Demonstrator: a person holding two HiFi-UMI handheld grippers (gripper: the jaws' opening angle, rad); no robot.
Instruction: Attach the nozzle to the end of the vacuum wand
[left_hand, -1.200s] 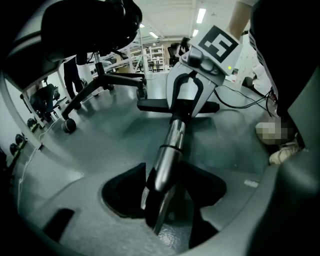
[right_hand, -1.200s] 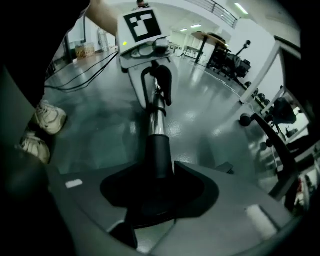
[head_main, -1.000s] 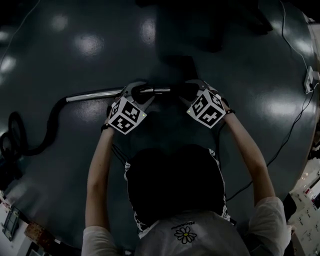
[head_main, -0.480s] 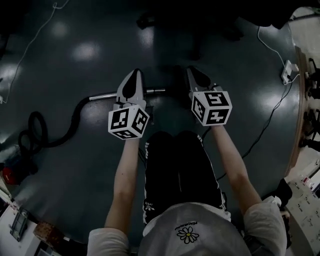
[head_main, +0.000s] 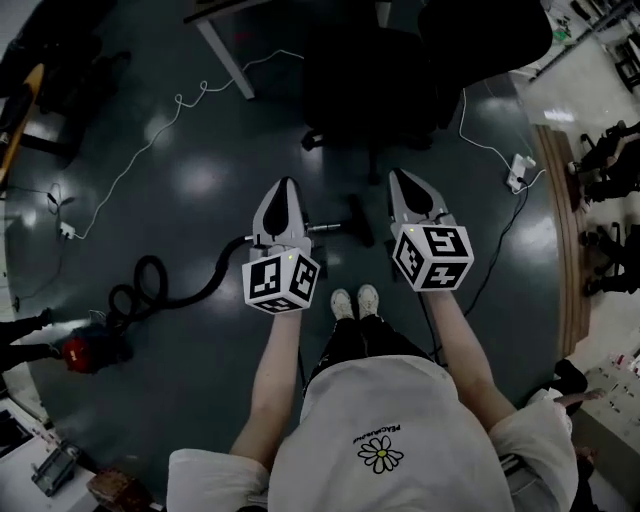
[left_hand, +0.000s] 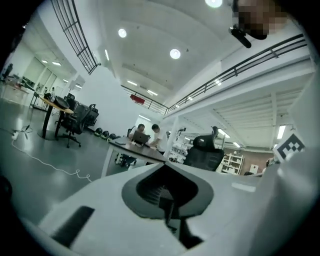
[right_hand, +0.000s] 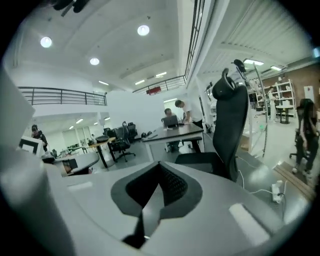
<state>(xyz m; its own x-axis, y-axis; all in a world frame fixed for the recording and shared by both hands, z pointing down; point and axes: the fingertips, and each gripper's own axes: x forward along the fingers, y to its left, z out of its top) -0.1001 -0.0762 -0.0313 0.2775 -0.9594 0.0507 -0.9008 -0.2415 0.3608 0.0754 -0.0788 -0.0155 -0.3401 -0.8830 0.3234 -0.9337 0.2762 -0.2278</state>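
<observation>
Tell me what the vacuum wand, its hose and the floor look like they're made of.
Vacuum wand: likely metal with a polished finish; it shows as a thin, bright silver bar.
Hose: probably flexible plastic or rubber, matte black; it lies in loose curves and loops.
Floor: hard, smooth and glossy dark, perhaps coated concrete; the ceiling lights mirror in it.

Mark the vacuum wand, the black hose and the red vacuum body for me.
vacuum wand (head_main: 325, 229): head view, shiny metal tube.
black hose (head_main: 213, 283): head view, curved stretch near the wand.
red vacuum body (head_main: 85, 352): head view, its red casing.
</observation>
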